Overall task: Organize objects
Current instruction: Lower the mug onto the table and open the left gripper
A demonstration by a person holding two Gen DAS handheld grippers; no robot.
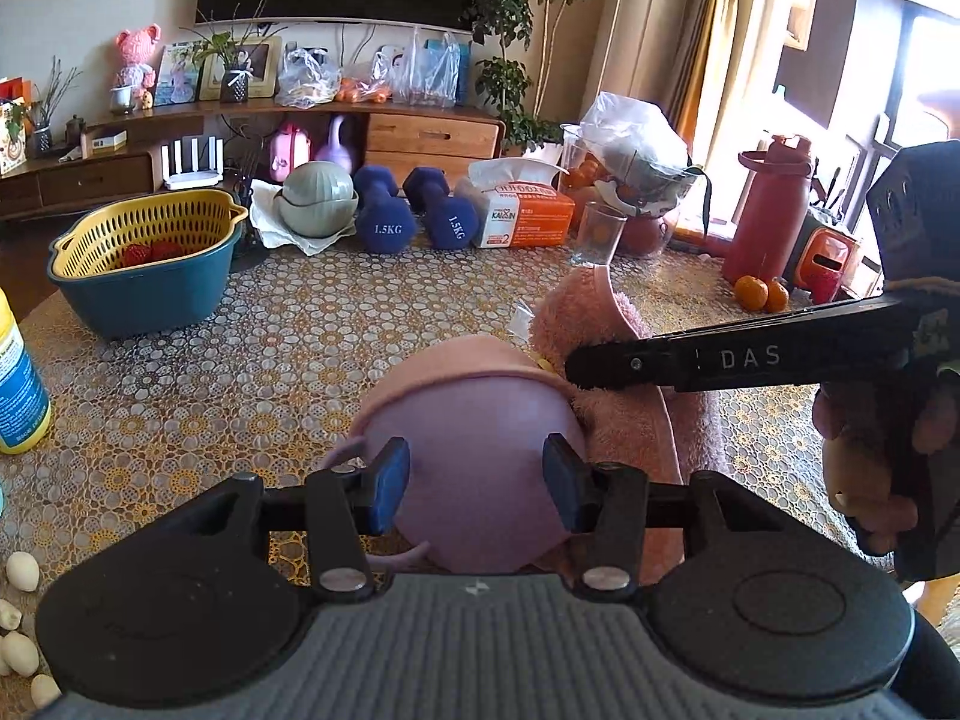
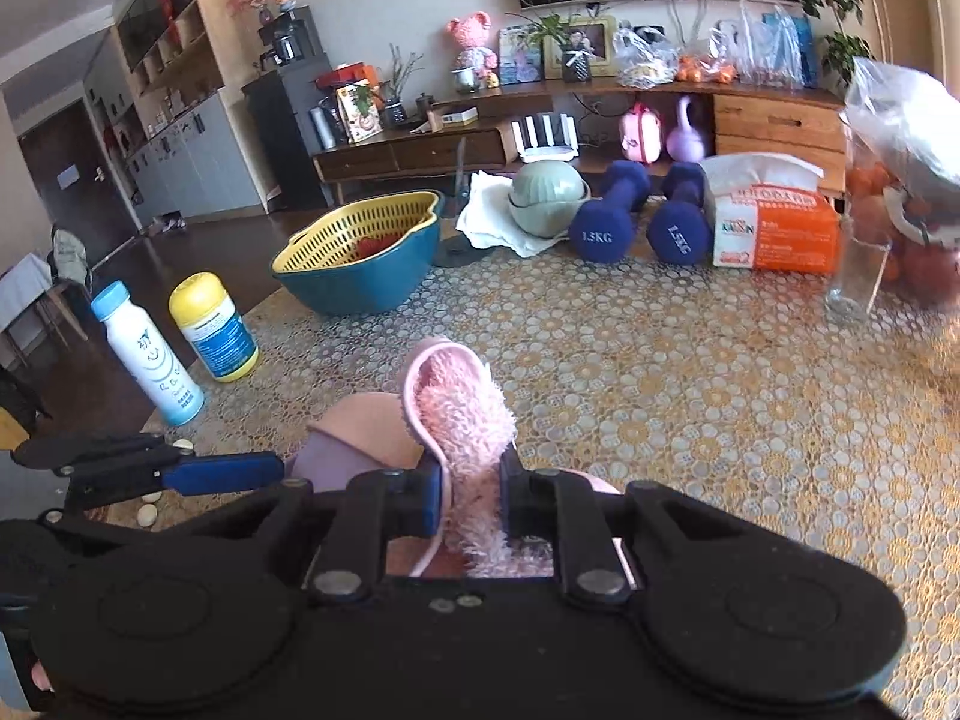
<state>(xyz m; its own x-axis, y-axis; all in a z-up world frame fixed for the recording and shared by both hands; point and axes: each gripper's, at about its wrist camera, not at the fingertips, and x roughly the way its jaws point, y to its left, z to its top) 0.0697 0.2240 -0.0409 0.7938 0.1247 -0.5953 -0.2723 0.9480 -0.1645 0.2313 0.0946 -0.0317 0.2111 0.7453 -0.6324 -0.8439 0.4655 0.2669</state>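
Pink slipper (image 2: 465, 414) on patterned tablecloth (image 2: 660, 372), living room, TV console (image 2: 774, 114) behind. Right gripper (image 2: 468, 495) pinches its fuzzy lining; left gripper (image 1: 474, 483) spread around lilac toe. Colander basket (image 2: 360, 258), dumbbells (image 2: 606, 222), tissue pack (image 2: 774, 222) beyond.

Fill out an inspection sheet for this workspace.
Surface: table under a lace-pattern cover.
Job's things: pink fuzzy slipper and purple slipper, touching, near the table's front edge.
Clutter: blue-and-yellow colander basket holding strawberries, two blue dumbbells, tissue pack, green bowls on a cloth, two bottles, red flask, tangerines, empty glass.
Grippers: left hand-held gripper straddles the purple slipper, contact unclear; right hand-held gripper shut on the pink slipper's fuzzy lining.
Cables: nothing seen.
Surroundings: TV console, houseplant, curtained window.
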